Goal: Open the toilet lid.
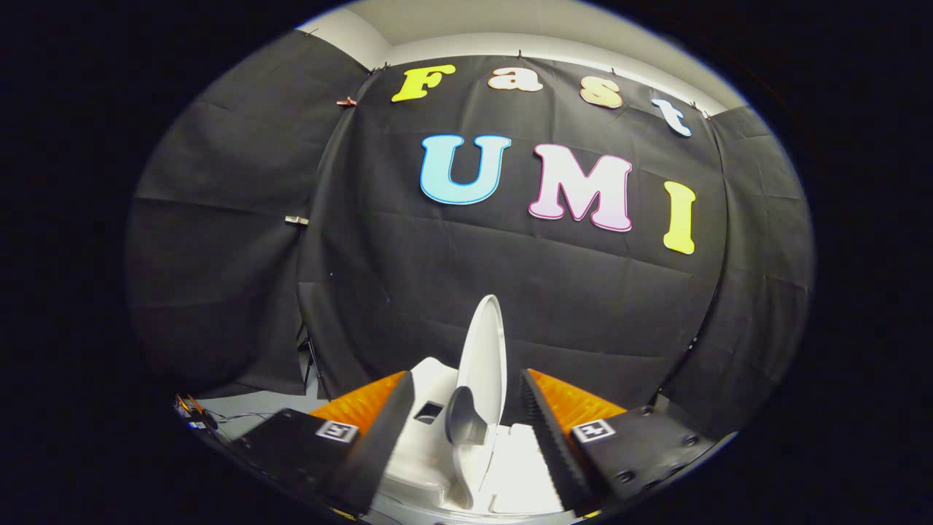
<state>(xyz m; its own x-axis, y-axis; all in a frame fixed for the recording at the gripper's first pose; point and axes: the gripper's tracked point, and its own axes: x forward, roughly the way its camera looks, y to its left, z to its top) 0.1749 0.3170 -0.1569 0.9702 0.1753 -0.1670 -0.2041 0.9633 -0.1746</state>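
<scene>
in the gripper view, the gripper is seen with its 2 fingers spread well apart, and nothing is gripped; neither finger presses on anything. between the fingers the toilet lid is found, raised to near upright and seen almost edge-on, its top rising above the fingertips against the booth's black cloth wall. a small grey handle is seen sticking out from the lid's lower part, in the gap between the fingers and closer to the left one; whether it is touched cannot be told. the white toilet body is seen behind and to the left of the lid, with a dark rectangular opening in it. the seat lies low between the fingers, to the right of the lid. beyond the left finger, a strip of pale floor with thin cables is seen, and a dark stand leg is placed against the cloth.
</scene>
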